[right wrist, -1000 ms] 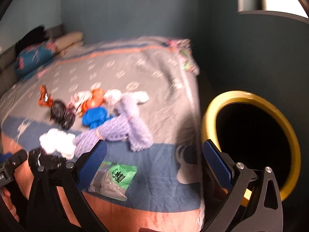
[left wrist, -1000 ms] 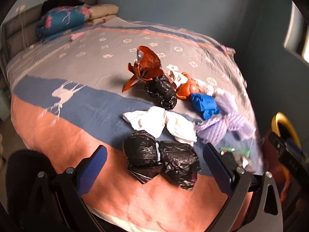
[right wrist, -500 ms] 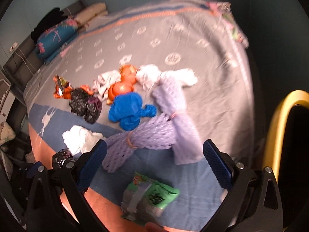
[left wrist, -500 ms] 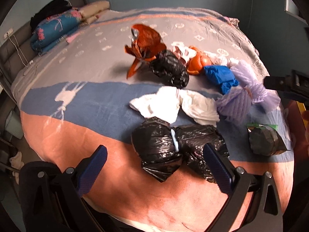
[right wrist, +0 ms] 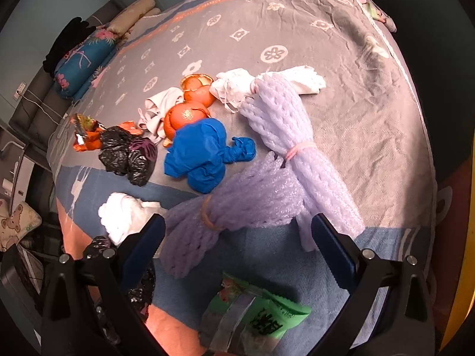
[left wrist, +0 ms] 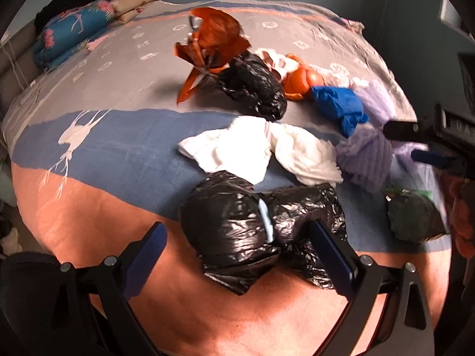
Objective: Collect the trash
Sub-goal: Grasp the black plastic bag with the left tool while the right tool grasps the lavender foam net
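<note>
Trash lies scattered on a bed. In the left wrist view my left gripper (left wrist: 237,255) is open, its jaws on either side of a knotted black plastic bag (left wrist: 255,231) at the near edge. Beyond lie white tissue (left wrist: 258,151), a second black bag (left wrist: 252,86), an orange wrapper (left wrist: 213,38) and a blue glove (left wrist: 338,106). In the right wrist view my right gripper (right wrist: 237,249) is open over purple foam netting (right wrist: 252,201), with a green snack packet (right wrist: 255,317) just below it. Orange peels (right wrist: 190,106) and the blue glove (right wrist: 202,154) lie further off.
The bed cover (left wrist: 118,154) is grey, blue and salmon. Folded bedding and pillows (left wrist: 74,29) are at the headboard. A yellow bin rim (right wrist: 466,237) shows at the right edge of the right wrist view. The right gripper's body (left wrist: 439,136) shows in the left wrist view.
Both grippers moved closer to the bed and lower. The black bag now sits between the left jaws. The right gripper swung away from the yellow bin toward the purple netting.
</note>
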{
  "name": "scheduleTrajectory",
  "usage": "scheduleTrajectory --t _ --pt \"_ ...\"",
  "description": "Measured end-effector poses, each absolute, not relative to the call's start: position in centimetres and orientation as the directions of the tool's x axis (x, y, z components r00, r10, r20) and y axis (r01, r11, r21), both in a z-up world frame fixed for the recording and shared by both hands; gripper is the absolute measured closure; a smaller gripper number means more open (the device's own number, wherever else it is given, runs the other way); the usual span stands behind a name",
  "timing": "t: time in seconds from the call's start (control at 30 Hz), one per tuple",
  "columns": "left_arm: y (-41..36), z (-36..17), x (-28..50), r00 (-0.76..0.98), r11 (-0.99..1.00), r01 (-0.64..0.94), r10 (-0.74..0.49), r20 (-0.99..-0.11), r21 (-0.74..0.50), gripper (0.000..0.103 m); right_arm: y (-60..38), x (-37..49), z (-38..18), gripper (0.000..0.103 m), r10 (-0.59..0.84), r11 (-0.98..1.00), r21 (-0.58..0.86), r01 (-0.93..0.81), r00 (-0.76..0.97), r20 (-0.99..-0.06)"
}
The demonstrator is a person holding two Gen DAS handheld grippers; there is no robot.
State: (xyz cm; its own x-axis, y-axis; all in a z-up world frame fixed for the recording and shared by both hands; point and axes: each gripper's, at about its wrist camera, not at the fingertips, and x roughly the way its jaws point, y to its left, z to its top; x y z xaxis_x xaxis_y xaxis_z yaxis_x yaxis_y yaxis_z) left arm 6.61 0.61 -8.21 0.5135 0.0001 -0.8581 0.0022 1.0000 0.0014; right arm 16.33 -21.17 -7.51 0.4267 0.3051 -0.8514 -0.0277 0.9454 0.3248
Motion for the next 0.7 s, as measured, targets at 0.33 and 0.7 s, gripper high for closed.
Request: scheduleTrajectory --t 0.33,0.7 --pt "0.7 -9.3 8.0 0.48 0.998 0.005 -0.058 -0.875 -0.064 0.023 -20.0 16.8 -8.3 0.028 0.295 0.955 0.285 -0.086 0.421 -0.858" --pt "0.0 -9.2 7.9 0.51 0.996 0.038 -0.094 -0.855 -0.086 0.052 -19.6 17.3 -8.8 0.064 0.373 0.927 0.353 -0.124 0.399 -0.838"
